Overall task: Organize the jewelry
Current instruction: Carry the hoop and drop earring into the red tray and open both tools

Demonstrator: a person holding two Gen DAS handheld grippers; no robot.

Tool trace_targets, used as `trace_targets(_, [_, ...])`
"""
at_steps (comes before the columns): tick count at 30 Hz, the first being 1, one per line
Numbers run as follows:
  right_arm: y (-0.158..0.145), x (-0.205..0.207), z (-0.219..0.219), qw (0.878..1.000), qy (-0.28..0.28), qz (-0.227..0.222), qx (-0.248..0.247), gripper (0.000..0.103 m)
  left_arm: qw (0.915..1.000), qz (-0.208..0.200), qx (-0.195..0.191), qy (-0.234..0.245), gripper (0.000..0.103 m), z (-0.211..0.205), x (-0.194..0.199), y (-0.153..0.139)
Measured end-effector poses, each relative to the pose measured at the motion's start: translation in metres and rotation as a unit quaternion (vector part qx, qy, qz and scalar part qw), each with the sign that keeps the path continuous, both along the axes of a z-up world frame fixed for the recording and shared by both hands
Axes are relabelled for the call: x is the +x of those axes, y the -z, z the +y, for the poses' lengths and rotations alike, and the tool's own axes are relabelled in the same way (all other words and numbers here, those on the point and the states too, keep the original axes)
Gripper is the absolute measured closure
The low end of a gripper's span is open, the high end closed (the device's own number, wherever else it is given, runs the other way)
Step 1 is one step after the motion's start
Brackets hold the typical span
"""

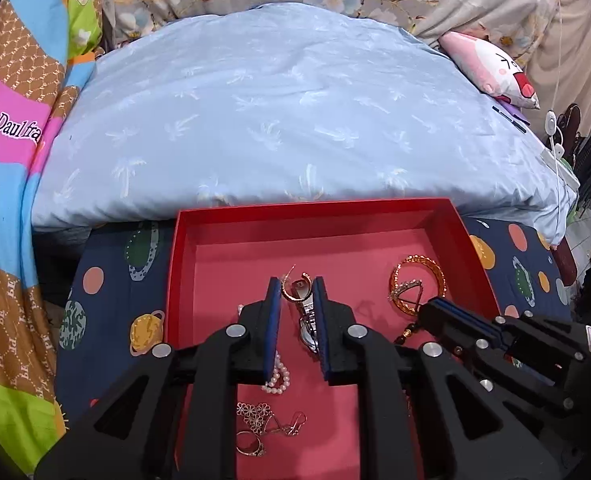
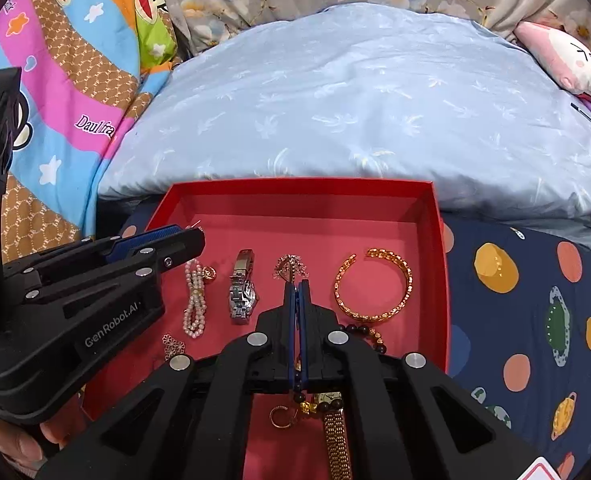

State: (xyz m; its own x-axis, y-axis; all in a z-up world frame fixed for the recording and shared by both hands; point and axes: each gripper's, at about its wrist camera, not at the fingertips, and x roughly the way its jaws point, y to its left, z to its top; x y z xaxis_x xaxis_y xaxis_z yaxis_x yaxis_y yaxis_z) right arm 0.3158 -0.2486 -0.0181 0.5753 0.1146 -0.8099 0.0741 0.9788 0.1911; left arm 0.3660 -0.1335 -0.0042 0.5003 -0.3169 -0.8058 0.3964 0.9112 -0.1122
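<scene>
Red box (image 2: 435, 240) of jewelry on a planet-print bed (image 2: 535, 300), blue pillow (image 2: 355, 100) beyond; left hand-held gripper (image 1: 297, 292) grasping a gold hoop earring (image 1: 289, 290), right hand-held gripper (image 2: 298, 292) clenched.

Hovering over red box (image 1: 251, 216), left gripper (image 1: 297, 294) pinching rose-gold hoop earring (image 1: 288, 290) at the left pad, jaws slightly parted. Lying below the jaws: silver watch (image 1: 309, 320). Sitting at two o'clock: gold bangle (image 1: 417, 276). Resting at six o'clock: pearl strand (image 1: 277, 378), ring (image 1: 249, 446). Reaching in from four o'clock: right gripper (image 1: 435, 310).
</scene>
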Motion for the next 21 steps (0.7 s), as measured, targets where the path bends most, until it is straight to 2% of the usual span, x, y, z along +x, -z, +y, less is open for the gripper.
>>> trace_targets(7, [0.005, 0.003, 0.002, 1.0, -0.001, 0.003, 0.004, 0.1, 1.0, 0.001, 0.008, -0.001, 0.087, -0.003, 0.003, 0.006])
trace_targets(9, [0.004, 0.001, 0.001, 1.0, 0.002, 0.001, 0.006, 0.098, 0.9999, 0.0, 0.009, -0.004, 0.084, -0.003, 0.003, 0.007])
trace_targets(11, [0.002, -0.001, 0.001, 1.0, 0.005, -0.003, 0.007, 0.098, 0.9999, -0.004, 0.013, -0.01, 0.076, -0.002, 0.001, 0.006])
trace_targets(17, [-0.009, -0.014, 0.007, 1.0, 0.002, -0.013, 0.0, 0.097, 0.9994, -0.019, 0.028, -0.01, 0.075, -0.001, -0.011, -0.002])
trace_targets(20, [-0.017, -0.029, 0.012, 1.0, 0.004, -0.019, -0.008, 0.089, 0.999, -0.028, 0.034, -0.009, 0.075, 0.001, -0.024, -0.01])
trace_targets(21, [-0.02, -0.034, 0.013, 1.0, 0.007, -0.021, -0.008, 0.083, 0.999, -0.03, 0.033, -0.009, 0.075, 0.003, -0.031, -0.014])
